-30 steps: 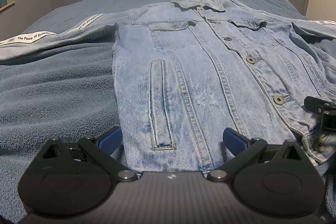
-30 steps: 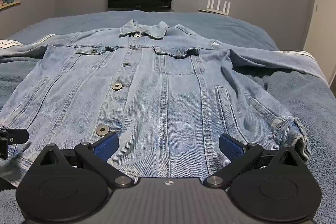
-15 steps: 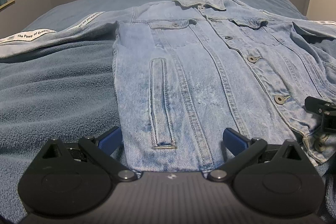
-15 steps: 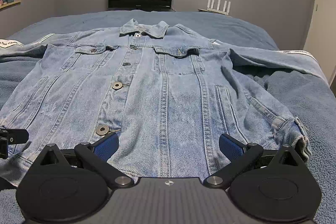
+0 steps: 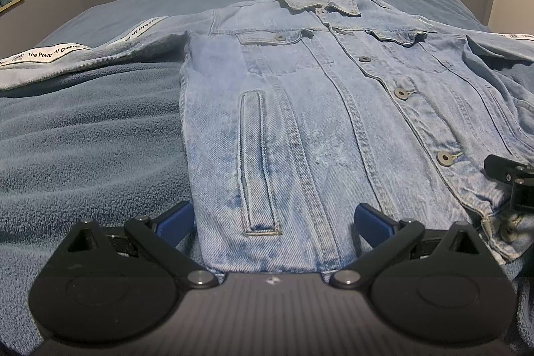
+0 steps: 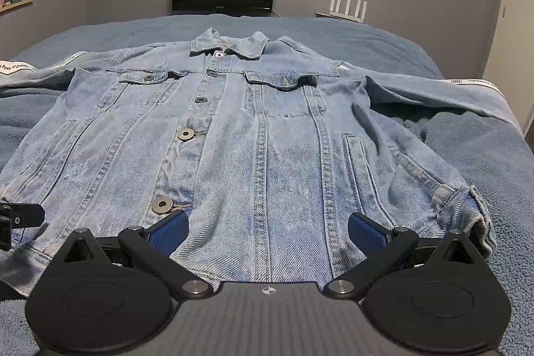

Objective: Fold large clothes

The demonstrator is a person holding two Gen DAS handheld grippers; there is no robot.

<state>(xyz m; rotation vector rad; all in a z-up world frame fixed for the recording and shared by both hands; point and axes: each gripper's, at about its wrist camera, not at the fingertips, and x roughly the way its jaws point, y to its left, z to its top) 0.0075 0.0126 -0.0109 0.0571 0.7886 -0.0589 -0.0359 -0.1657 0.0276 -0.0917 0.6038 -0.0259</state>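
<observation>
Both grippers, left and right, jaws spread at jacket hem, 6 o'clock (nothing pinched); stiff denim may slip, fold skews.

Faded light-blue jacket with white lettered sleeve stripes, grey buttons; plain blue bed; black tongs with blue pads.

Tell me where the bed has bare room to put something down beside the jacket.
Bare blanket lies left of the jacket, below its left sleeve. More lies right of the jacket, below the right sleeve, and beyond the collar. The hem is crowded: both grippers, left and right, are there.
</observation>
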